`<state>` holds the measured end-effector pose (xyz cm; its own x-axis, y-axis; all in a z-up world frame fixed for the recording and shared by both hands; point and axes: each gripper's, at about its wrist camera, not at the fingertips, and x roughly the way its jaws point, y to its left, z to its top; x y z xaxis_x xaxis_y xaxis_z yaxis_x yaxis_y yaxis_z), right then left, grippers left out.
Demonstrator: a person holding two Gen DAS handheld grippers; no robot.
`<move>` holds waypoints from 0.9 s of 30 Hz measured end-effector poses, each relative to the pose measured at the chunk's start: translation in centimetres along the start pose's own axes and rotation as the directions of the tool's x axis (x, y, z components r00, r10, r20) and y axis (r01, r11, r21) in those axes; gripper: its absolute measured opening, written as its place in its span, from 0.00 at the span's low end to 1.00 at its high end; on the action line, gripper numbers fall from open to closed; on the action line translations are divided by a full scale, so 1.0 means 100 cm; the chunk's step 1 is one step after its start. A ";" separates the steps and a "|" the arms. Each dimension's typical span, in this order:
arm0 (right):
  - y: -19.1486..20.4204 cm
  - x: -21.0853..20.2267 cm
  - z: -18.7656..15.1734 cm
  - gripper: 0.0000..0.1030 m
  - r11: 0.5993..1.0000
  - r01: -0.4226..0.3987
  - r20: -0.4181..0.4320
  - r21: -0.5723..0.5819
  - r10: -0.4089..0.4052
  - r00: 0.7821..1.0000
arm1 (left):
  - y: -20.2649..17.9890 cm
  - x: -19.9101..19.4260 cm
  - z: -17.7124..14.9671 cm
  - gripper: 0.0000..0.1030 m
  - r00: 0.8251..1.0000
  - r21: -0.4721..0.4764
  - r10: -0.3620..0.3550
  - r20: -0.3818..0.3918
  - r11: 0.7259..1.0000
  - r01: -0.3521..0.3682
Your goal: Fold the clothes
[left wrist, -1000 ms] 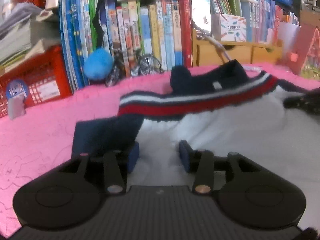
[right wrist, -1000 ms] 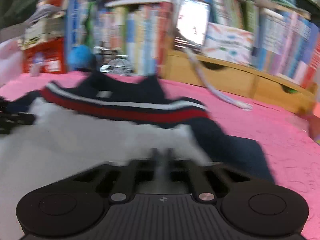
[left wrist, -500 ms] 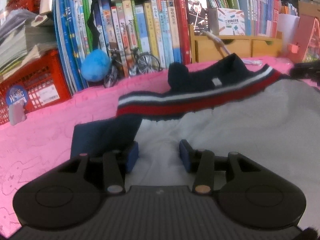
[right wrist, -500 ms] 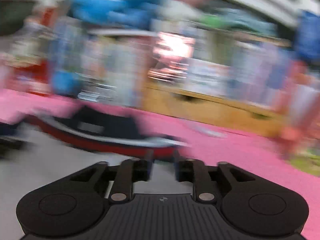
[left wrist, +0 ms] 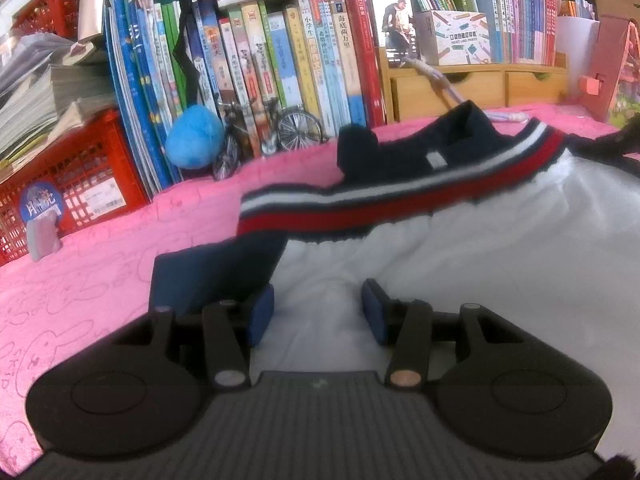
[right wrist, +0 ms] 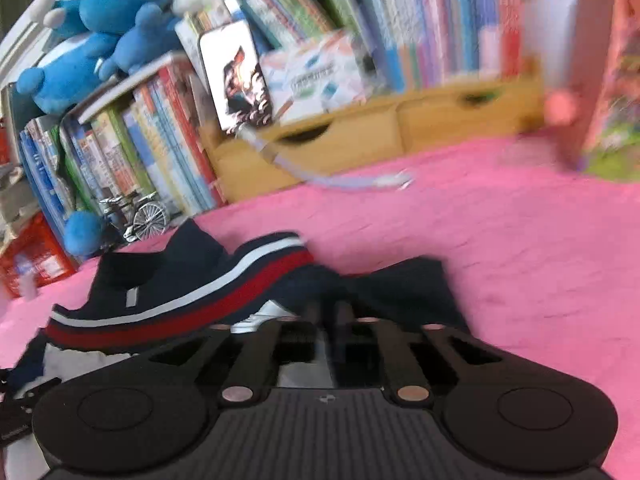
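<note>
Red plastic mesh crate (left wrist: 76,184), far left on the pink bedspread (left wrist: 80,288): contents not visible; blue round sticker, writing unreadable. White knit sweater with navy-red-white striped chest band (left wrist: 460,248) lies flat on the bedspread, navy sleeve out to each side. Left gripper (left wrist: 318,312): jaws spread over white fabric, gripping nothing, same as a second ago. Right gripper (right wrist: 325,314): was clamped on the white hem, now rolled and over the navy sleeve; jaws just closing, nearly together, can't tell if pinching cloth. Book spines (left wrist: 280,60) blurred.

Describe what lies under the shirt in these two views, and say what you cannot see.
The shirt lies on a pink cloth, which shows all round it and past its sleeve. Whatever is beneath the white body is covered, and so is the surface under the cloth.
</note>
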<state>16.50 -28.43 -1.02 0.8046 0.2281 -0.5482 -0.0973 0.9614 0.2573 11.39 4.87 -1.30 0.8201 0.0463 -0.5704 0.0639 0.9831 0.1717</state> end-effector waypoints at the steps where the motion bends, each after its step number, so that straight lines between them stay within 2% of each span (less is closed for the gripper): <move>1: 0.012 -0.015 -0.007 0.18 0.999 -0.032 0.021 -0.036 0.032 0.999 | 0.000 0.000 0.000 0.47 1.000 0.001 0.000 0.000 1.000 0.000; 5: 0.076 -0.067 -0.055 0.30 0.971 -0.147 0.040 -0.189 0.157 0.987 | -0.001 -0.001 0.000 0.47 1.000 0.010 0.004 0.001 1.000 -0.004; 8: 0.122 -0.085 -0.091 0.33 0.933 -0.221 -0.001 -0.285 0.231 0.973 | -0.001 -0.001 0.000 0.47 1.000 0.013 0.007 0.002 1.000 -0.007; 10: 0.145 -0.081 -0.109 0.37 0.916 -0.187 -0.005 -0.356 0.198 0.980 | -0.002 0.000 0.000 0.47 1.000 0.012 0.006 0.002 1.000 -0.006; 12: 0.160 -0.077 -0.119 0.38 0.908 -0.140 0.000 -0.395 0.153 0.988 | -0.002 -0.001 0.000 0.47 1.000 0.011 0.005 0.002 1.000 -0.005; 17: 0.158 -0.086 -0.131 0.46 0.955 -0.060 -0.009 -0.289 0.060 0.998 | 0.000 0.000 -0.001 0.47 1.000 0.002 -0.003 0.002 1.000 0.003; 21: 0.161 -0.090 -0.153 0.46 0.958 -0.005 0.012 -0.288 0.008 1.000 | 0.002 -0.001 -0.002 0.49 1.000 -0.008 -0.004 0.010 1.000 0.004; 24: 0.160 -0.085 -0.150 0.47 0.958 -0.015 0.000 -0.287 0.015 1.000 | 0.018 -0.002 -0.001 0.49 0.999 -0.100 -0.037 0.024 0.994 0.039; 26: 0.159 -0.084 -0.151 0.47 0.956 -0.019 0.001 -0.291 0.020 1.000 | 0.033 0.000 0.004 0.51 0.998 -0.185 -0.061 0.020 0.981 0.064; 27: 0.159 -0.084 -0.152 0.47 0.956 -0.016 0.005 -0.294 0.019 1.000 | 0.039 -0.002 0.008 0.50 0.999 -0.229 -0.050 0.018 0.972 0.053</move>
<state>-0.74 -12.72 -4.41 0.8055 0.2452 -0.5395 -0.2785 0.9602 0.0206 11.96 8.57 0.09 0.8257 -0.0062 -0.5640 -0.0247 0.9986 -0.0471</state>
